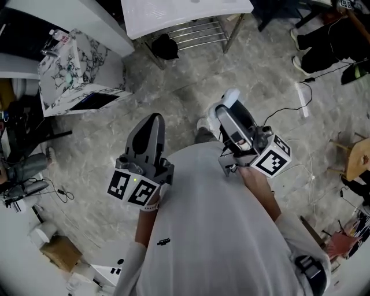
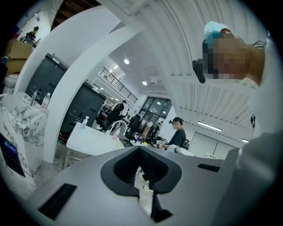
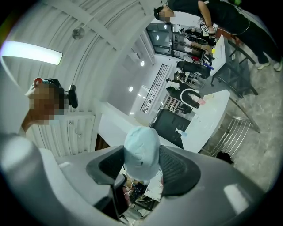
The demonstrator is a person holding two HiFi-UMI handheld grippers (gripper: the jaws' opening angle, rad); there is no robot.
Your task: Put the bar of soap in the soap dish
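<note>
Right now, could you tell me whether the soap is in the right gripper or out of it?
In: the right gripper is shut on the pale blue soap, which sits between its fingers.

The white bench (image 1: 185, 14) lies at the top of the head view. The upper edge cuts it off, so only its near strip shows. The person's grey shirt (image 1: 214, 231) fills the lower middle and hides the floor under it. In the right gripper view, the lower end of the pale blue bar of soap (image 3: 141, 148) is hidden behind the jaws of the right gripper (image 3: 143, 164). In the left gripper view, the bottles (image 2: 84, 121) on the white bench (image 2: 88, 141) are too small to tell apart.
</note>
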